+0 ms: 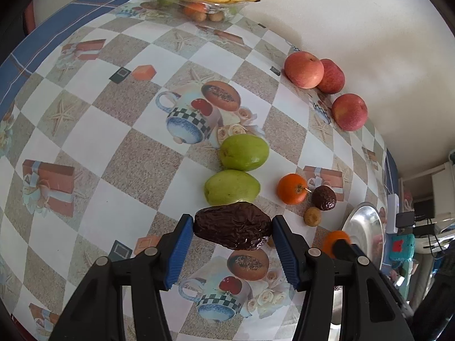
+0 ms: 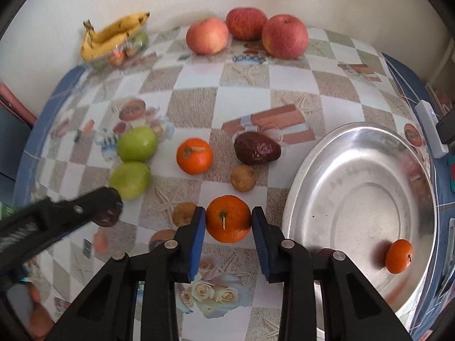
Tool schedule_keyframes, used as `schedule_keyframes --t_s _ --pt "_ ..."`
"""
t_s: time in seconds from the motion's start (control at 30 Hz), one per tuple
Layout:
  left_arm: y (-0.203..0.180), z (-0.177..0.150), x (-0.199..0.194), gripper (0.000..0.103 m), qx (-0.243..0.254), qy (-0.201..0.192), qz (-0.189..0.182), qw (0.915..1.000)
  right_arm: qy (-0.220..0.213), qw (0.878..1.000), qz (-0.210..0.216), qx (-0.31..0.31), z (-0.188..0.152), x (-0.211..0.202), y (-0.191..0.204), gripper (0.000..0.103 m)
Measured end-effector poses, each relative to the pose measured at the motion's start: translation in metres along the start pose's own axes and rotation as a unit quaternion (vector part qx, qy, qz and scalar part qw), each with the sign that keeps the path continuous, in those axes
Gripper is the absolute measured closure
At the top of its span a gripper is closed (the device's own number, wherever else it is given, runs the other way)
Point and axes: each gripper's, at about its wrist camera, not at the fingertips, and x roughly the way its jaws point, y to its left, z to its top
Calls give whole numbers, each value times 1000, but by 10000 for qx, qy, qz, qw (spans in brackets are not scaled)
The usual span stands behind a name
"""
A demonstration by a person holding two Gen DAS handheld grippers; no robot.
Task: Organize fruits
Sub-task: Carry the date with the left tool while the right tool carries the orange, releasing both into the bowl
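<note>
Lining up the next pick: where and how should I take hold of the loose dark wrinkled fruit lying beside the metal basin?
Grip the dark wrinkled fruit across its narrow middle, coming from above. It lies on its side, long axis roughly left-right in the right wrist view, so the jaws should close front to back. Watch the small brown fruit close in front; the tangerine on its left stands clear.
</note>
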Motion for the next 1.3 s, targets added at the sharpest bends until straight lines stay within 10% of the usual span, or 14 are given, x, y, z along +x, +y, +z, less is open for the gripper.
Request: schedule_keyframes --t_s 0.4,0.77,1.3 --pt "-59 -21 2 43 1138 -243 -286 9928 -446 9957 30 810 -5 -34 -53 68" --pt "-156 -66 14 43 2744 -431 -809 9572 -542 9760 -390 2071 -33 -54 -156 68" --pt "-164 -76 31 39 2879 -17 -868 9537 -525 9716 -379 2276 -36 -56 -173 68"
